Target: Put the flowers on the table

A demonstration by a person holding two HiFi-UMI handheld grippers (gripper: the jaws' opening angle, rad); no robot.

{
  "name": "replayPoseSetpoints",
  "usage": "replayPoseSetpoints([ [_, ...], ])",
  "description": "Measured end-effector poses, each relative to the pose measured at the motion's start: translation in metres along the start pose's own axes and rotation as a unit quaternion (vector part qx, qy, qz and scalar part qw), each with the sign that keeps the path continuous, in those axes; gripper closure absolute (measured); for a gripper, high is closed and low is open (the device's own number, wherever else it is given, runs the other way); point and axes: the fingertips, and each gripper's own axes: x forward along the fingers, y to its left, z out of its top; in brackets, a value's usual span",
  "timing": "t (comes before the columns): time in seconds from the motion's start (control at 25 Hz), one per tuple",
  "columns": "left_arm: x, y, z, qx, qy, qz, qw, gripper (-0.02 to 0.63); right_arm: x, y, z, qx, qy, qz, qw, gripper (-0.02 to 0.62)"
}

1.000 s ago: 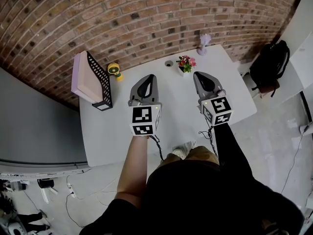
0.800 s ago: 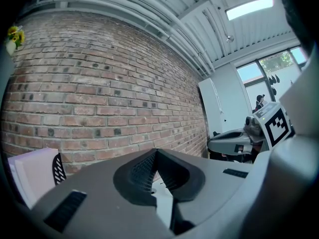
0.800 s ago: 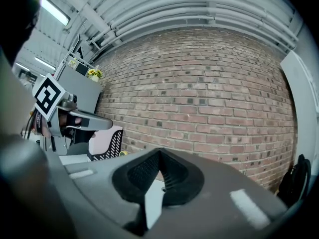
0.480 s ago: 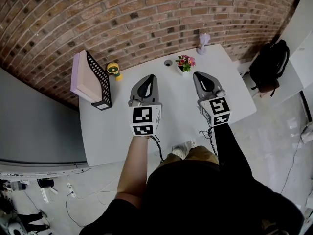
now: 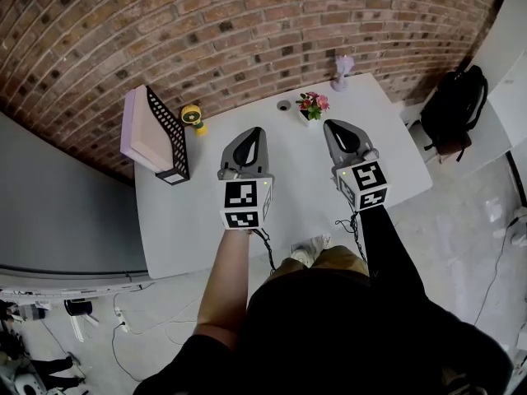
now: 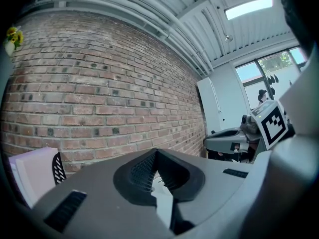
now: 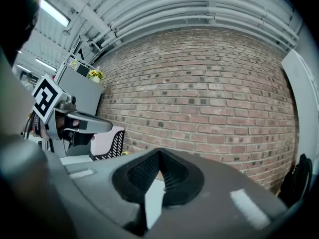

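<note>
A small pot of pink and red flowers [image 5: 312,107] stands on the white table [image 5: 181,220] near its far edge. My left gripper [image 5: 250,134] hovers over the table's middle, shut and empty. My right gripper [image 5: 339,127] hangs just right of and nearer than the flowers, also shut with nothing in it. Both gripper views look over closed jaws at the brick wall; the flowers do not show in them. The left gripper [image 7: 107,126] appears at the left of the right gripper view, and the right gripper [image 6: 207,142] at the right of the left gripper view.
A black mesh file holder with a pink folder [image 5: 152,134] stands at the table's far left. A yellow tape dispenser [image 5: 193,118], a small round dish [image 5: 284,105] and a pale lilac figure [image 5: 342,71] sit along the far edge. A black backpack [image 5: 457,109] rests on a chair at right.
Both grippers have drifted very slightly; the right one edged a little left and away. Nothing was picked up or let go.
</note>
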Motion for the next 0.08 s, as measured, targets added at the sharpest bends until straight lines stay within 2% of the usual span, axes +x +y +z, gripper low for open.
replayPoseSetpoints([
  [0.08, 0.0, -0.0007, -0.0011, 0.0, 0.001, -0.001, 1.0, 0.6, 0.0007, 0.0002, 0.0009, -0.001, 0.0, 0.001, 1.0, 0.595],
])
